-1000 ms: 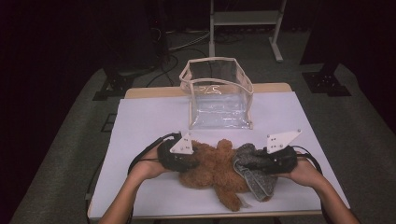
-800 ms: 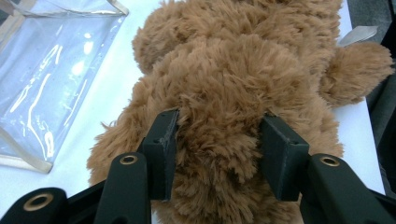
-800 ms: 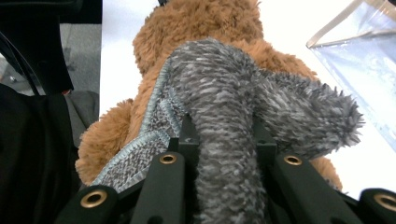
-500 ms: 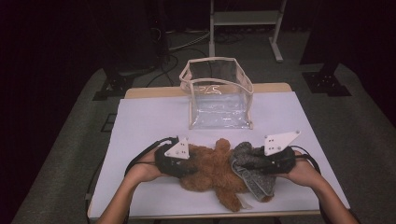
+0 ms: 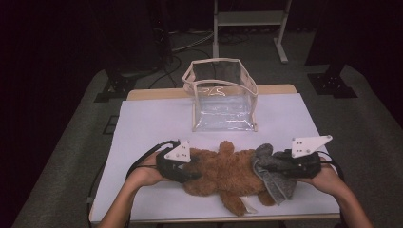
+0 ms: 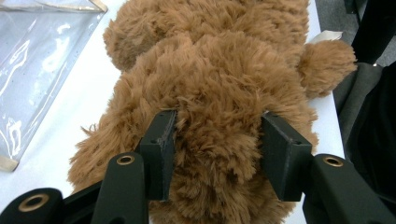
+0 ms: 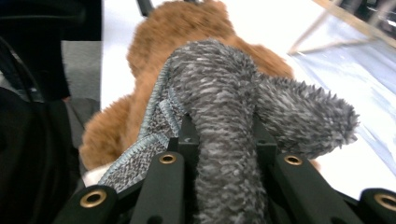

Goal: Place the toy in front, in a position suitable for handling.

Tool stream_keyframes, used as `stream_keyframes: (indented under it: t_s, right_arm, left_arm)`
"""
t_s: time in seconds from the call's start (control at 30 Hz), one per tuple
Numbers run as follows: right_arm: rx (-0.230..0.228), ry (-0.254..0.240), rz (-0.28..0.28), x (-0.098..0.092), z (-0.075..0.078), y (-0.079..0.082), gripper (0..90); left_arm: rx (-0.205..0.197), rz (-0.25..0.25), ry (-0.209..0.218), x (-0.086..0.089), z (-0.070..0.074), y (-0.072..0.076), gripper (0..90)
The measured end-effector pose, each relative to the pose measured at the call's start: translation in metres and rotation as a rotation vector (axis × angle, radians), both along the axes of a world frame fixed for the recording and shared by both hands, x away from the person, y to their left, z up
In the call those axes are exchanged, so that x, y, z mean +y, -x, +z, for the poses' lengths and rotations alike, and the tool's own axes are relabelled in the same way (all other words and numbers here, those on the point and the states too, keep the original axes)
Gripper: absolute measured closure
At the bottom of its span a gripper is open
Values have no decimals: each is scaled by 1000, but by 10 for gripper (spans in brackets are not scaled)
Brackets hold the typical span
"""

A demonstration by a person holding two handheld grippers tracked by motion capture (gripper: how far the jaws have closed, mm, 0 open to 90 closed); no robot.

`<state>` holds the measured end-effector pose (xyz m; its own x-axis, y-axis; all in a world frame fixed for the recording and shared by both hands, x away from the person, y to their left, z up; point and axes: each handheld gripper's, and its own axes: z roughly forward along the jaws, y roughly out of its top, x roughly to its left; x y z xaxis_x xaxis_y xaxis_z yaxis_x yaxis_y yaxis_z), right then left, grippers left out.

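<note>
A brown plush teddy bear point(image 5: 223, 173) lies across the near half of the white table point(image 5: 142, 123). A grey fuzzy knit garment point(image 5: 273, 173) covers its right end. My left gripper point(image 5: 192, 171) comes in from the left and is shut on the bear's thick fur point(image 6: 219, 70), which bulges between the left gripper's point(image 6: 217, 135) pads. Its jaws have just been opening slightly with the fur still between them. My right gripper point(image 5: 280, 166) is shut on a bunched fold of the grey garment point(image 7: 219, 84). In the right gripper view, the bear point(image 7: 187, 23) lies beyond that gripper point(image 7: 224, 130).
A clear plastic bag point(image 5: 221, 97) with a beige rim stands open at the back middle of the table, close behind the bear. A metal stand point(image 5: 247, 19) and cables are on the floor beyond. The table's near edge runs just below the bear.
My right gripper has moved to the right with the grey garment in it, stretching the cloth away from the bear. The left hand has stayed about where it was.
</note>
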<state>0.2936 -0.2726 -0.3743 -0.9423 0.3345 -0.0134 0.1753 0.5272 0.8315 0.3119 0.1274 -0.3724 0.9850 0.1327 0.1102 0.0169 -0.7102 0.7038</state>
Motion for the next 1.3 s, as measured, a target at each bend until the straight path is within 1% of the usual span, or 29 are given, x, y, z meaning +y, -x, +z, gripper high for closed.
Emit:
stream_keyframes:
  t_s: [0.03, 0.07, 0.13, 0.17, 0.2, 0.27, 0.3, 0.33, 0.4, 0.43, 0.47, 0.5, 0.6, 0.63, 0.67, 0.7, 0.73, 0.77, 0.8, 0.83, 0.87, 0.9, 0.93, 0.97, 1.0, 1.03, 1.13, 1.23, 1.3]
  right_arm:
    - [0, 0, 0, 0, 0, 0, 724]
    - [39, -24, -22, -10, -12, 0, 724]
    - [54, 0, -34, -14, -22, 2, 724]
    - [54, 0, -34, -14, -22, 2, 724]
    - [62, -16, -43, -19, -26, 2, 724]
    - [47, -41, -42, -20, -22, 2, 723]
    - [47, -41, -42, -20, -22, 2, 723]
    - [20, -80, -22, -14, -9, 1, 723]
    - [-4, -109, 8, -4, 2, -1, 723]
    - [-10, -113, 20, 1, 5, -2, 723]
    - [-10, -113, 20, 1, 5, -2, 723]
    - [-15, -100, 49, 14, 7, -5, 722]
    - [-3, -101, 59, 18, 1, -7, 723]
    - [8, -116, 57, 16, -2, -7, 723]
    - [31, -136, 45, 9, -12, -5, 723]
    - [31, -136, 45, 9, -12, -5, 723]
    - [40, -144, 38, 5, -16, -3, 723]
    - [48, -141, 28, 0, -20, -2, 723]
    - [60, -118, 5, -8, -23, 0, 722]
    - [60, -98, -3, -11, -22, 0, 722]
    - [60, -98, -3, -11, -22, 0, 722]
    - [52, -76, -2, -11, -14, 0, 721]
    - [52, -76, -2, -11, -14, 0, 721]
    - [40, -64, 3, -8, -8, -1, 721]
    - [18, -56, 24, 1, 4, -5, 721]
    - [18, -56, 24, 1, 4, -5, 721]
    - [-1, -33, 68, 23, 18, -14, 719]
    - [-3, -1, 110, 45, 20, -24, 718]
    - [5, 10, 128, 53, 18, -27, 718]
  left_arm:
    - [4, 3, 6, 0, 0, 0, 492]
    - [4, 1, 7, 0, 0, 0, 491]
    - [2, -1, -1, 0, 0, 0, 491]
    - [3, 0, -1, -1, 0, 0, 491]
    - [4, 3, -3, -2, 1, 0, 491]
    - [3, 2, -5, -2, 1, 0, 491]
    - [2, -3, -8, -3, 1, -1, 491]
    - [8, -6, -4, -5, 1, -1, 491]
    - [8, -9, -4, -5, 1, 0, 491]
    - [7, -9, -6, -6, 1, 0, 490]
    - [3, -12, -13, -5, 2, 0, 490]
    - [3, -11, -11, -4, 1, 1, 489]
    - [8, -12, 1, -1, 0, 3, 486]
    - [12, -14, 10, 0, -1, 4, 484]
    - [13, -19, 17, 1, -1, 4, 482]
    - [15, -20, 22, 1, -2, 5, 482]
    - [9, -26, 19, 0, -2, 6, 482]
    - [4, -28, 20, 0, -2, 6, 483]
    - [4, -32, 18, -1, -2, 6, 485]
    - [1, -29, 15, -2, -2, 6, 486]
    - [1, -29, 15, -2, -2, 6, 488]
    - [0, -30, 13, -3, -2, 6, 490]
    - [2, -32, 13, -4, -2, 5, 490]
    - [1, -34, 12, -6, -2, 5, 492]
    - [3, -39, 10, -8, -1, 4, 495]
    - [4, -46, 9, -10, -1, 4, 495]
    - [1, -57, -2, -16, -1, 5, 498]
    - [-2, -59, -8, -18, 0, 6, 498]
    - [-8, -63, -10, -17, 0, 6, 497]
